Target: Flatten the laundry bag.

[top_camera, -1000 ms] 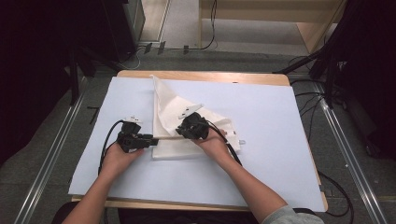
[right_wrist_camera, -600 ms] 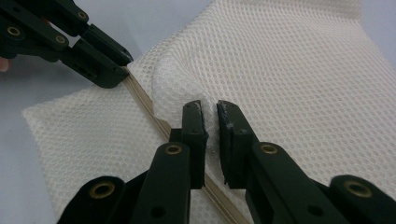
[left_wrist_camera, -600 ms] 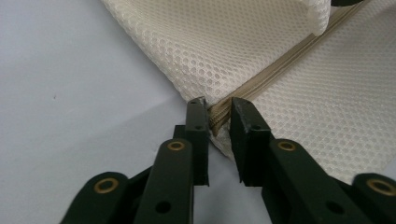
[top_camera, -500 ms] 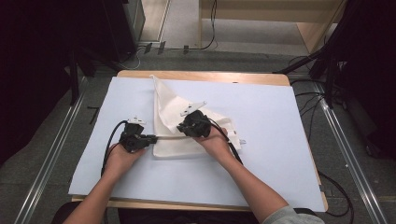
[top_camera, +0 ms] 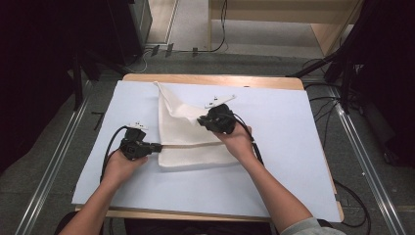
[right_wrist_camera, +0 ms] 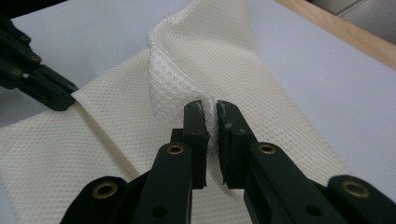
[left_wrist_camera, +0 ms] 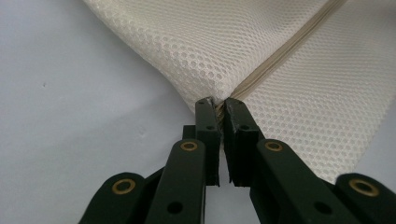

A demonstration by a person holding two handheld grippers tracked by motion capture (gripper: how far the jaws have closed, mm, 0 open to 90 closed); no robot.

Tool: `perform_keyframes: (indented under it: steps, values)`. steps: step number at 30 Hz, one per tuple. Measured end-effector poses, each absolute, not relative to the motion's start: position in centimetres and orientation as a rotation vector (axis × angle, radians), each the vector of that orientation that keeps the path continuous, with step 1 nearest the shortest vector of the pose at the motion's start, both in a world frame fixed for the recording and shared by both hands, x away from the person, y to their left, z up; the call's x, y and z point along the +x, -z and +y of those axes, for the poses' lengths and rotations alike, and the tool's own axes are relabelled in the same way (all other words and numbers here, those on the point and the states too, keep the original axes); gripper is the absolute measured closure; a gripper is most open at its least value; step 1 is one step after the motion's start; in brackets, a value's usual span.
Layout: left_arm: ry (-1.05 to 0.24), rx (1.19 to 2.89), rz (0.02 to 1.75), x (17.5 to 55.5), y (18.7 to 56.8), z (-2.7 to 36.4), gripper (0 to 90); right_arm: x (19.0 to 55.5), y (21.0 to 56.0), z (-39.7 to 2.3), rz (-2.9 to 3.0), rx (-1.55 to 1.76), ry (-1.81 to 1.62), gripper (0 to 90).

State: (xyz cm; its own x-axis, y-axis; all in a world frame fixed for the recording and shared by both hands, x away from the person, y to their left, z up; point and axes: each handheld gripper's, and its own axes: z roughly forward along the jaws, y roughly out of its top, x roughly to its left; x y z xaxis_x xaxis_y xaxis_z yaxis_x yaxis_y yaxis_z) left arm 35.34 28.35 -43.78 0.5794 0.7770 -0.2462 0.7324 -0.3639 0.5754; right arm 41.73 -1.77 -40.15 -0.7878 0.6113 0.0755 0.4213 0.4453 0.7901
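A cream mesh bag (top_camera: 188,156) lies flat on the pale sheet, a beige zipper (top_camera: 195,145) running across it. My left gripper (top_camera: 159,146) lies low at the bag's left edge. Its jaws have just been closing and now pinch the mesh at the zipper's end (left_wrist_camera: 217,103). My right gripper (top_camera: 199,121) is above the bag's middle, shut on a raised fold of mesh (right_wrist_camera: 210,106). That fold (right_wrist_camera: 187,60) stands up like a tent beyond the jaws. The left gripper (right_wrist_camera: 32,74) shows far off at the left of the right gripper view.
A pale blue sheet (top_camera: 293,127) covers the wooden table (top_camera: 210,78). Black cables (top_camera: 110,147) trail from both grippers toward the person's forearms. Floor rails and dark equipment surround the table.
The left jaws have closed on the bag's edge at the zipper end. The right gripper has risen and shifted toward the far side, pulling a fold of mesh up with it.
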Motion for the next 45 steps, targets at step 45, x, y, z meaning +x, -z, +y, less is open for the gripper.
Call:
perform_keyframes:
  steps: [45]
  values:
    - [0.033,2.142,1.157,33.6,44.4,30.0,85.1,48.6,40.1,-11.9,2.263,1.240,-1.141,84.6]
